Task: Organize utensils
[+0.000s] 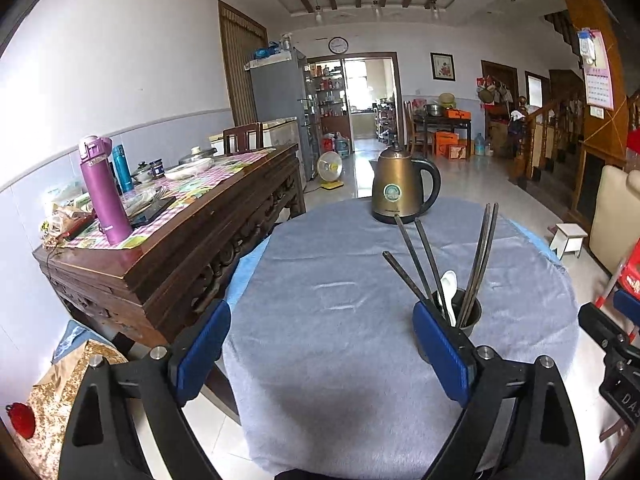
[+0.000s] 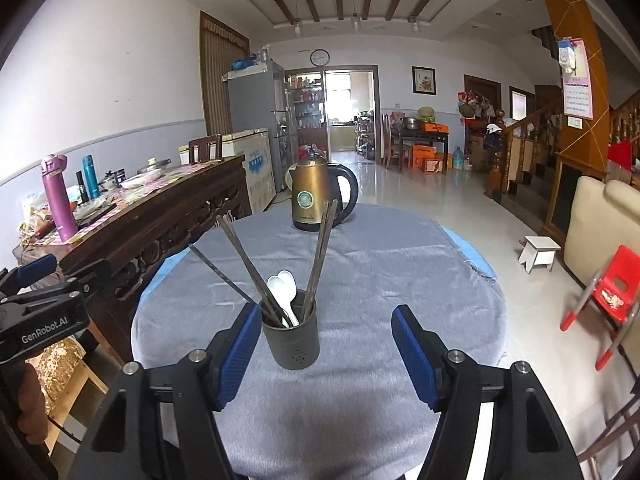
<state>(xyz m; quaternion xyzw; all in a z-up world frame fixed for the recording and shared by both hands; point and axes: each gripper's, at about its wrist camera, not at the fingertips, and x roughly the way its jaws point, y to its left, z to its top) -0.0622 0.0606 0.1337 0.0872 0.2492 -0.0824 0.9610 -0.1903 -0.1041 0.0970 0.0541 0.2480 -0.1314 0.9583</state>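
Both grippers are wide open and holding nothing. Left gripper [image 1: 320, 344] hangs over the grey cloth [image 1: 328, 304] on the round table, and the dark utensil cup [image 1: 470, 316] sits just beyond its right-hand finger, partly hidden behind the blue pad. Right gripper [image 2: 326, 346] has that same cup [image 2: 291, 340] in the gap between its fingers, closer to the left one; can't tell if the pad actually touches it. The cup stands upright on the cloth with a bunch of dark chopsticks [image 2: 240, 256] fanning out, some leaning left, a couple leaning right, plus two white spoons [image 2: 282, 284] poking out of the middle. Farther ahead of both grippers, near the far edge of the table, there's a bronze electric kettle [image 2: 316, 200]. Off to the left of the left gripper stands a carved wooden sideboard [image 1: 192, 240] with a purple flask [image 1: 104, 192] on it.
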